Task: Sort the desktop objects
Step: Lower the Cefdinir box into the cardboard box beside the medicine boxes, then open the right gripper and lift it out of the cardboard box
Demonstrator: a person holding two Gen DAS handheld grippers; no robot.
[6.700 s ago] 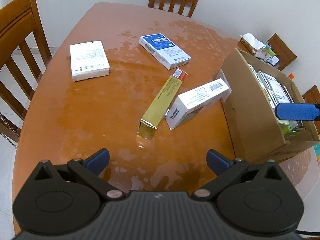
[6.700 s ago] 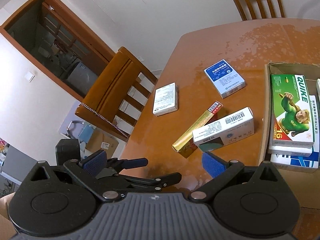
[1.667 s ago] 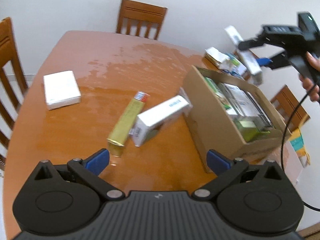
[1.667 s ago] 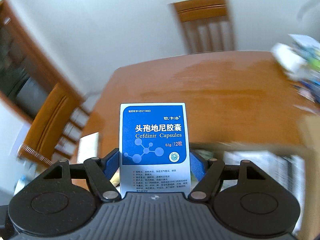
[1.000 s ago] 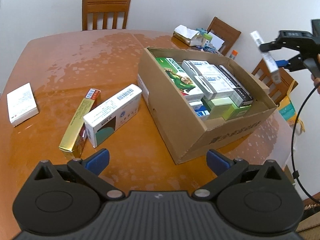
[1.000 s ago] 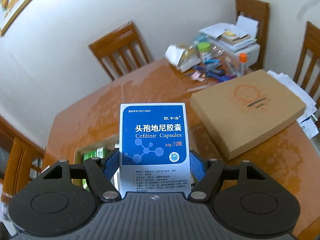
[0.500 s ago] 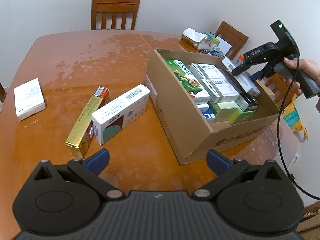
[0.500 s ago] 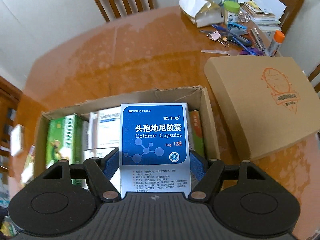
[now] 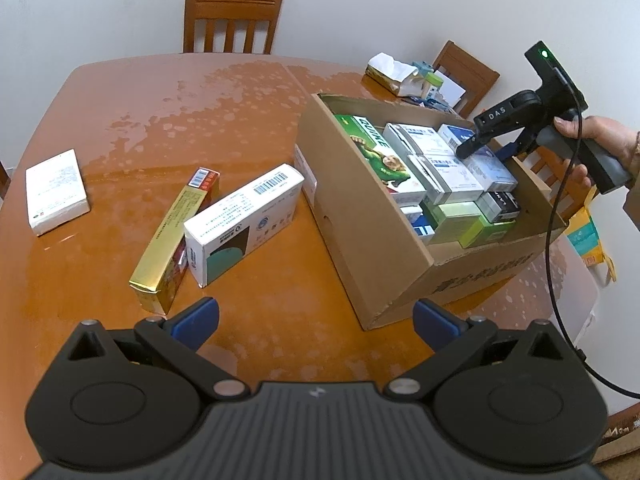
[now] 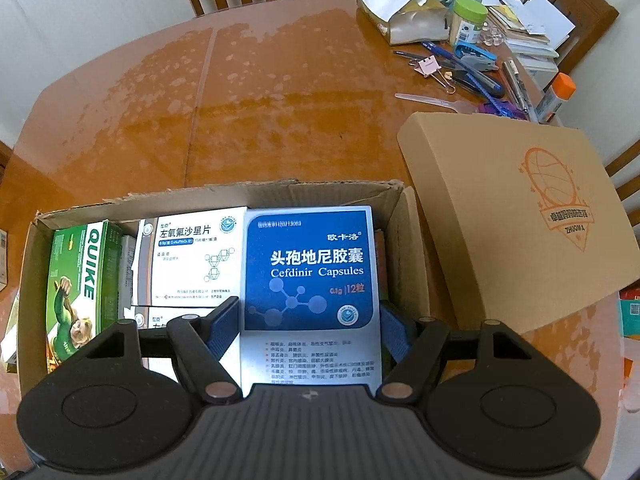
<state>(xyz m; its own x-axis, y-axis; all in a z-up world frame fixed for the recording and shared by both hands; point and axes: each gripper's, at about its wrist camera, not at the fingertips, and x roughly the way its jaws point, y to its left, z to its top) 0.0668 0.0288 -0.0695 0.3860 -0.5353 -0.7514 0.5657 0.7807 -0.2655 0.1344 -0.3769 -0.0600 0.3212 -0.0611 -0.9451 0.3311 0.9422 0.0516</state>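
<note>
Over carton (image 10: 400, 216), right gripper (image 10: 310, 330) clasps Cefdinir box (image 10: 310, 268).

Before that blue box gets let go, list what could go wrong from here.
1. The blue Cefdinir box, clamped in the right gripper, sits above packed boxes in the cardboard box; it may land perched on them rather than settle in.
2. The gripper's fingers are close to the white box and could nudge it on withdrawal.

Plain white walls (image 9: 360, 8) all round. Glossy orange-brown tabletop (image 9: 160, 92) – patchy pale marks in its sheen. Slatted wooden chair (image 9: 233, 20) at far edge, another (image 9: 466, 74) at far right corner – even, soft light.
</note>
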